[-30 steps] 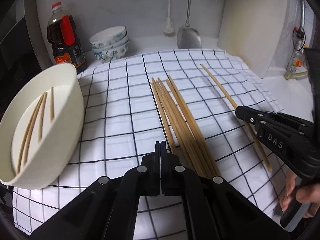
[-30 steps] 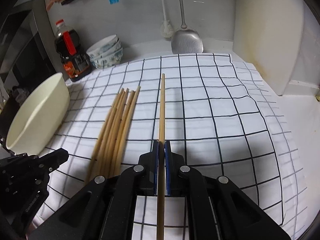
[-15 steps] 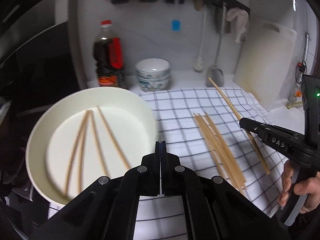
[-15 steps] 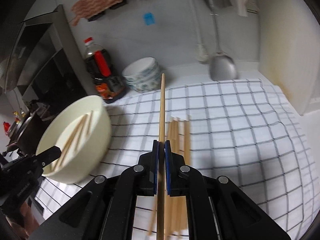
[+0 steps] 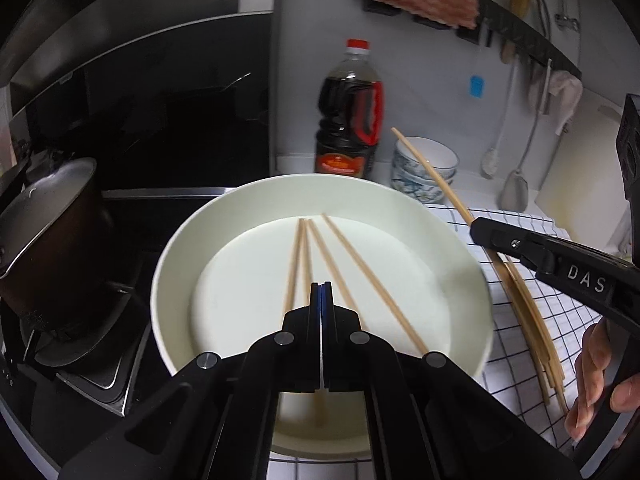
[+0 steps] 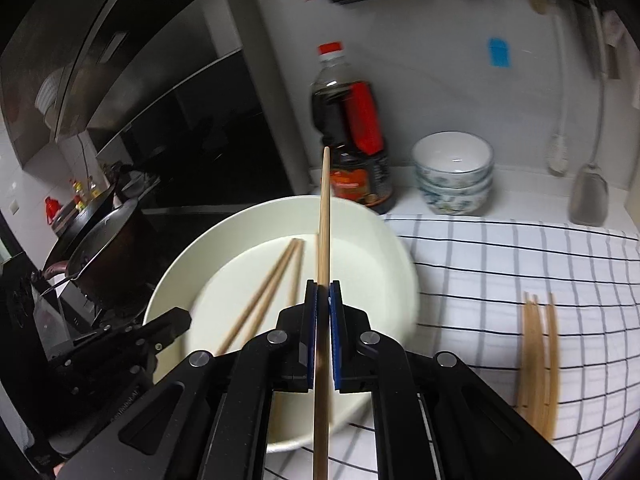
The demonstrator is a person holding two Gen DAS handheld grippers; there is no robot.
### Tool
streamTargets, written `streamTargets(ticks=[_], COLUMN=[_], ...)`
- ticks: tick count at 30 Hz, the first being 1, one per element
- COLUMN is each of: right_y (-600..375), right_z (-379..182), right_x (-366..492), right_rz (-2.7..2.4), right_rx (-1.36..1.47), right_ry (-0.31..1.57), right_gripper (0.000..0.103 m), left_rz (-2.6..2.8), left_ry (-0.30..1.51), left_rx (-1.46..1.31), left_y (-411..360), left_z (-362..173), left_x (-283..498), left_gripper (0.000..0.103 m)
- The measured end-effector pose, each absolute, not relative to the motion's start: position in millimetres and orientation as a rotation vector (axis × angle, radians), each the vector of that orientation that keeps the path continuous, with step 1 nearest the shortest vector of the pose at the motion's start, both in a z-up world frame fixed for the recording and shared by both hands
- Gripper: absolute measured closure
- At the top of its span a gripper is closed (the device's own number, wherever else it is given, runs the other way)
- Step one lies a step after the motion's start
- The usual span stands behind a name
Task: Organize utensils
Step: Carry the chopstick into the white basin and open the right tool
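Observation:
A large white bowl [image 5: 168, 280] holds three wooden chopsticks [image 5: 360, 268]; it also shows in the right wrist view [image 6: 384, 236]. My left gripper [image 5: 321, 286] is shut and empty, just above the bowl's near side. My right gripper [image 6: 323, 286] is shut on a single chopstick [image 6: 324, 208] and holds it over the bowl, tip pointing away. In the left wrist view this chopstick [image 5: 432, 176] rises from the right gripper [image 5: 476, 226] beside the bowl's right rim. Several loose chopsticks [image 6: 538, 360] lie bundled on the checked cloth [image 6: 500, 272] to the right.
A dark soy sauce bottle [image 5: 348, 120] and stacked patterned bowls [image 6: 454, 172] stand behind the white bowl. A pot [image 5: 48, 232] sits on the stove to the left. A spatula [image 6: 588, 196] and brush hang on the wall at right.
Both grippers have swung left from the cloth to the white bowl. The right one lifted its chopstick off the cloth and carried it over the bowl. The left stayed shut.

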State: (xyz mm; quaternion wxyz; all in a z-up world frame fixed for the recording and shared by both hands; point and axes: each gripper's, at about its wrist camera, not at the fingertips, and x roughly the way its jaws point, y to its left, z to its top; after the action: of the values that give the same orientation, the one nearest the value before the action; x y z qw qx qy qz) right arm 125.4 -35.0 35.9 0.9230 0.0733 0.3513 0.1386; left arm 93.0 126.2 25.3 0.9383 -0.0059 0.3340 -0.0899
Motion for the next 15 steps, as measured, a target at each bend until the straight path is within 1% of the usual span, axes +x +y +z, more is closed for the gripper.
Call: streamTargets(ticks=[5,15], right_y=[-0.2,13.3], right_z=[22.3,-5.8], right_x=[145.2,160.9], right_rz=[0.301,0.286], right_rx=[0.122,0.101], right_ry=[0.767,0.834], right_gripper=[0.097,0.097], left_rz=[-0.162,-0.154], left_ry=[0.709,0.763], left_rx=[-0.036,-0.045], left_y=[143.4,148.6], left_z=[12.4,-8.9], left_x=[109.6,131.1], left_gripper=[0.102,0.101])
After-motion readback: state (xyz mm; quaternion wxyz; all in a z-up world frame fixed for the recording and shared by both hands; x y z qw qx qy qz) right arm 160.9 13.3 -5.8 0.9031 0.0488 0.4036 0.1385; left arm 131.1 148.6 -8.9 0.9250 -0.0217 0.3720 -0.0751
